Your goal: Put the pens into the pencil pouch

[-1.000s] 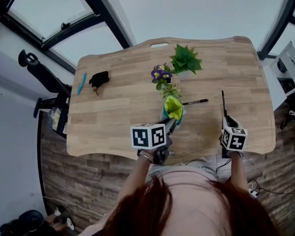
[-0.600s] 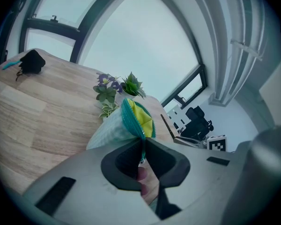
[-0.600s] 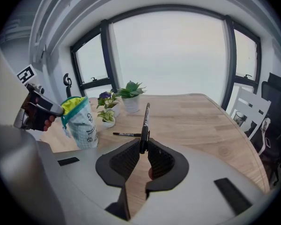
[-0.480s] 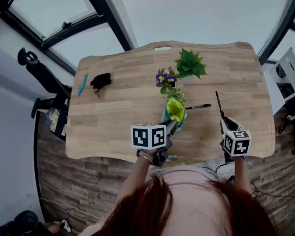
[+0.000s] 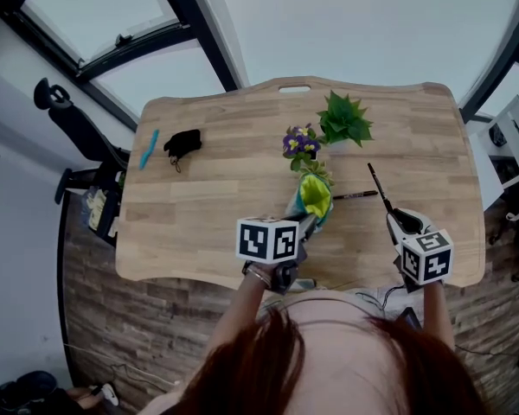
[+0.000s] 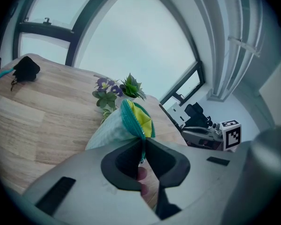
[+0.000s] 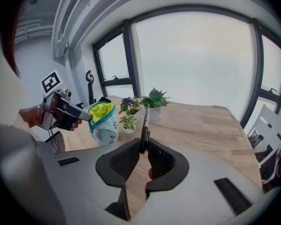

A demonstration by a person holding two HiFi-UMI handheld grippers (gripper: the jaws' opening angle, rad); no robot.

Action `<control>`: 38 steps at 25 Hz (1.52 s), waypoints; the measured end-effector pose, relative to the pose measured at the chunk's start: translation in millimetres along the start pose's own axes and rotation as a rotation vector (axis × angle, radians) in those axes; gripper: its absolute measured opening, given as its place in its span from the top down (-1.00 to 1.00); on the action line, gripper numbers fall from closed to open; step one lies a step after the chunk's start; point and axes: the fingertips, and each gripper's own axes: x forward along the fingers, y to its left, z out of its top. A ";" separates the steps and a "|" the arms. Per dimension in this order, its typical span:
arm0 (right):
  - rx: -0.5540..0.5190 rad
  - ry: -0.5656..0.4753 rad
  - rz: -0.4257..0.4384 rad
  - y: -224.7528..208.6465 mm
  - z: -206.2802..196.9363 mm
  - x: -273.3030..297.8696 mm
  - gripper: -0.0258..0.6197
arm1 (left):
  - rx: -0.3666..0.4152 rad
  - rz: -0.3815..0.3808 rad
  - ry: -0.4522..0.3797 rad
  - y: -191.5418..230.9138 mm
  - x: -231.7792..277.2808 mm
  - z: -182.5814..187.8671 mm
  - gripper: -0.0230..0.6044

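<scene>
The pencil pouch (image 5: 314, 199) stands upright near the table's front edge, pale patterned outside, teal zip rim, yellow lining, mouth open upward. My left gripper (image 5: 304, 224) is shut on its near rim, and the pouch (image 6: 124, 125) rises just beyond the jaws in the left gripper view. My right gripper (image 5: 394, 219) is shut on a black pen (image 5: 376, 188), held above the table to the right of the pouch; the pen (image 7: 144, 125) sticks forward out of the jaws, with the pouch (image 7: 103, 122) at its left. A second black pen (image 5: 356, 195) lies on the table just right of the pouch.
Two small potted plants, one with purple flowers (image 5: 301, 143) and one green (image 5: 344, 119), stand behind the pouch. A black bundle (image 5: 182, 143) and a teal pen-like item (image 5: 147, 148) lie far left. An office chair (image 5: 69, 137) stands beside the table's left edge.
My right gripper has lifted the black pen off the table and tilted its tip leftward toward the pouch. The left gripper and pouch have stayed put.
</scene>
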 end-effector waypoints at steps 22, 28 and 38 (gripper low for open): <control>-0.425 0.123 0.235 64.3 41.1 -14.2 0.77 | 0.077 0.007 0.053 1.7 0.2 -4.7 0.86; -0.557 0.200 0.286 77.1 40.9 -14.0 0.77 | 0.102 0.010 0.069 -1.0 1.4 -7.9 0.86; -0.722 0.306 0.325 84.7 40.3 -8.4 0.77 | 0.165 0.022 0.098 -4.2 0.2 -12.9 0.86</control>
